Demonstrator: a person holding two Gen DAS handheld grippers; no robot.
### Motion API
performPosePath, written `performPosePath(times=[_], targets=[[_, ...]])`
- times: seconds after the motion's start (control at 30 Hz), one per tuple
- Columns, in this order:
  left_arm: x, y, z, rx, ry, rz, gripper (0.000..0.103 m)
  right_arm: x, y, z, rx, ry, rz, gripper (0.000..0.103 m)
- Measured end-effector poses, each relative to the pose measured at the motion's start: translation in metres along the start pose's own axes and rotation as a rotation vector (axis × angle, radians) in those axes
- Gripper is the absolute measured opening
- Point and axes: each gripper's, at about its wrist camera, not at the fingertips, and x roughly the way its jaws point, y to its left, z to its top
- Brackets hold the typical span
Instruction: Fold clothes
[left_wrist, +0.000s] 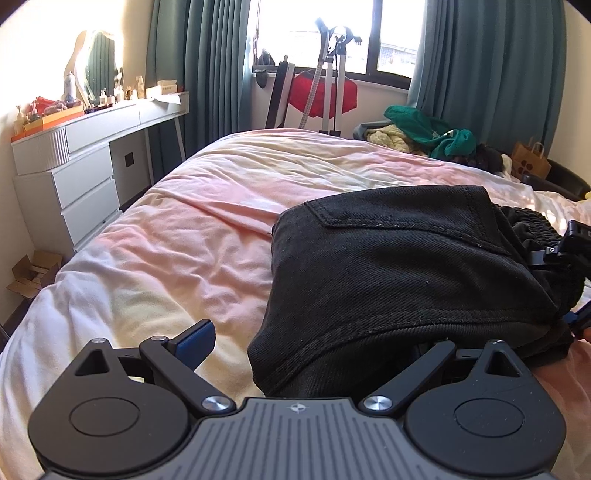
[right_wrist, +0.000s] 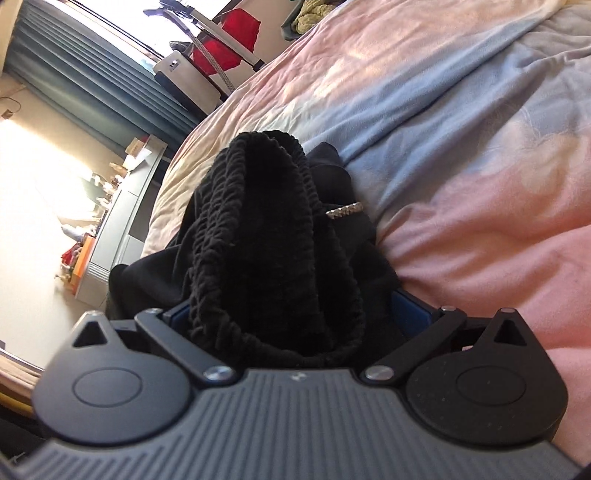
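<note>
A pink duvet (left_wrist: 207, 229) covers the bed, and black trousers (left_wrist: 399, 266) lie bunched near its near edge. The fold looks midway; next, both ends probably need carrying over together and laying flat. The right gripper (right_wrist: 284, 317) is clamped on the elastic waistband (right_wrist: 266, 229). The left gripper (left_wrist: 314, 343) stands wide, one blue pad (left_wrist: 195, 345) bare, the other finger hidden under the denim.
</note>
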Motion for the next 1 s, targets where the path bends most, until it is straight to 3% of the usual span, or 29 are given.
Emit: performPosePath(times=[0.2, 0.37, 0.47, 0.63, 0.77, 0.9, 1.0], targets=[[-0.015, 0.016, 0.004, -0.049, 0.046, -0.107, 0.098, -0.004, 0.01, -0.002, -0.044, 0.026, 0.017, 0.103], [-0.027, 0.035, 0.009, -0.134, 0.037, -0.197, 0.099, -0.016, 0.02, -0.005, -0.096, 0.002, 0.022, 0.079], [-0.028, 0.043, 0.013, -0.187, 0.017, -0.232, 0.1, -0.027, 0.032, -0.008, -0.16, -0.036, 0.029, 0.07], [-0.028, 0.064, 0.021, -0.339, -0.014, -0.314, 0.103, -0.042, 0.046, -0.011, -0.218, -0.088, 0.059, 0.066], [0.008, 0.074, 0.031, -0.421, 0.087, -0.34, 0.103, -0.037, 0.042, -0.011, -0.198, -0.076, 0.032, 0.066], [0.051, 0.071, 0.04, -0.416, 0.206, -0.394, 0.103, -0.029, 0.033, -0.011, -0.157, -0.066, 0.007, 0.068], [0.077, 0.068, 0.041, -0.428, 0.29, -0.461, 0.103, -0.028, 0.031, -0.015, -0.157, -0.075, -0.02, 0.076]])
